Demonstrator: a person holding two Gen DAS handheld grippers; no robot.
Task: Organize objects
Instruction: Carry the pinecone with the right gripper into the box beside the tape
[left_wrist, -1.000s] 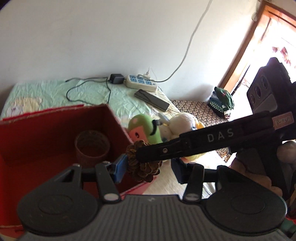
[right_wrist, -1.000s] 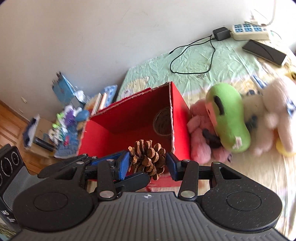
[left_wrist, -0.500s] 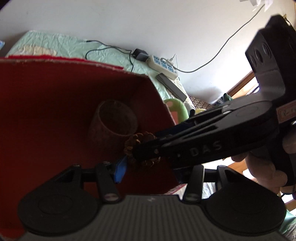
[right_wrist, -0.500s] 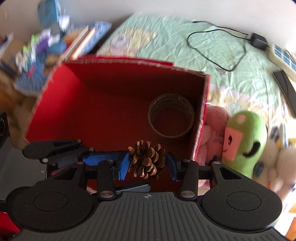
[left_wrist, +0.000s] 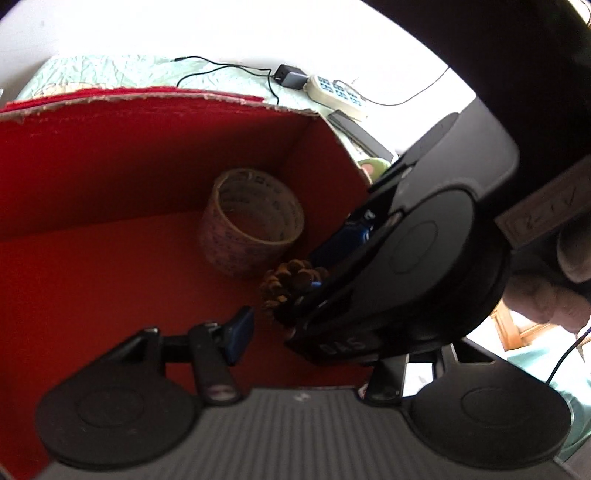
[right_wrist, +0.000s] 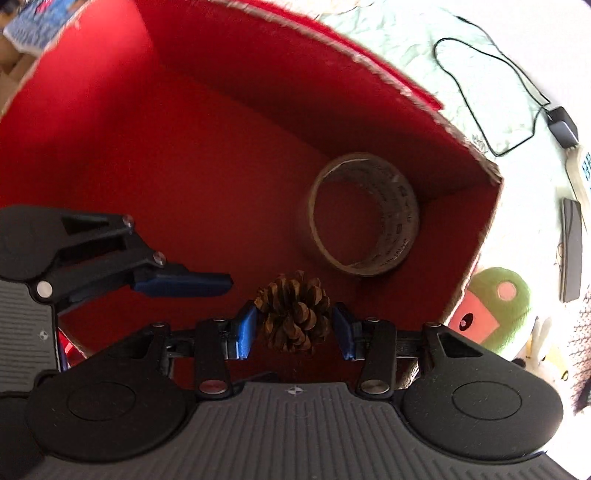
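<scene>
The red box stands open on a bed with a pale green sheet and serves as the collecting container; its floor is largely bare. Inside the box, in the far right corner, a roll of tape stands on its edge-face with the hollow core upward: one object judged already stowed. Outside the box, beside its right wall, a green plush toy lies on the bed, with paler plush partly visible next to it; these appear to be objects still to be gathered. Beyond the box's far rim lie a power strip with its adapter and cable, and a dark phone.

The right claw is lowered within the box walls, its blue pads closed against both flanks of a pine cone, which hangs just in front of the tape roll and has not been let go. Whether the cone touches the box floor cannot be told. The left claw is also inside the box, to the left of the cone, spread wide and holding nothing.

Progress is judged early: one item placed, a second at the point of release, several remaining.
</scene>
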